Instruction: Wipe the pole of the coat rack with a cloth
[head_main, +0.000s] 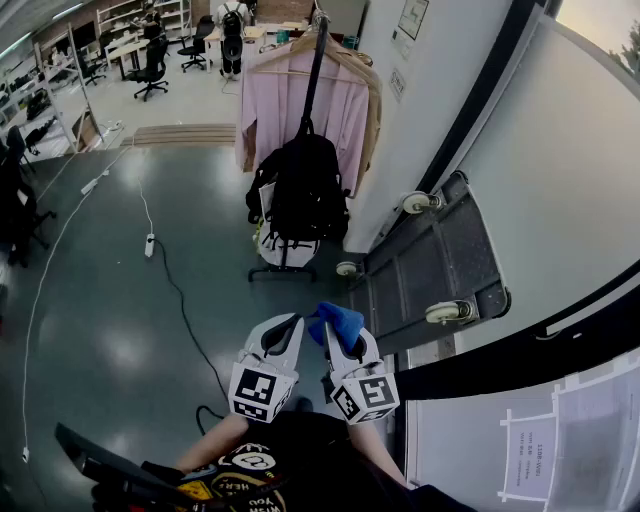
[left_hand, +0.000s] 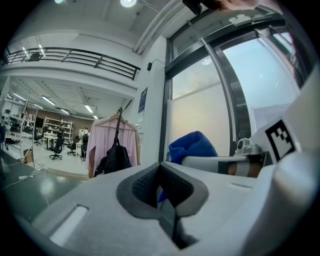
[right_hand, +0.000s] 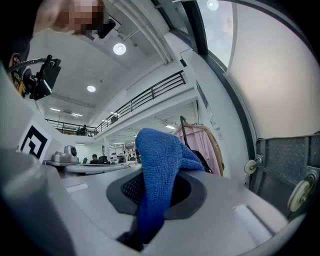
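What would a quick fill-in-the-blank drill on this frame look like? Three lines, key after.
1. The cloth clamped in the right gripper is ____ in colour.
2. The left gripper is shut and holds ____.
3. On the coat rack, the garment behind the black bag is ____.
Missing words: blue; nothing; pink.

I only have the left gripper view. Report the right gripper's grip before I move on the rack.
Observer: The right gripper is shut on the blue cloth, which runs down between its jaws.
Operator: Tell me what stands to the right of the rack.
Observer: In the head view a flat trolley stands on edge against the wall, just right of the coat rack, with its wheels facing out.
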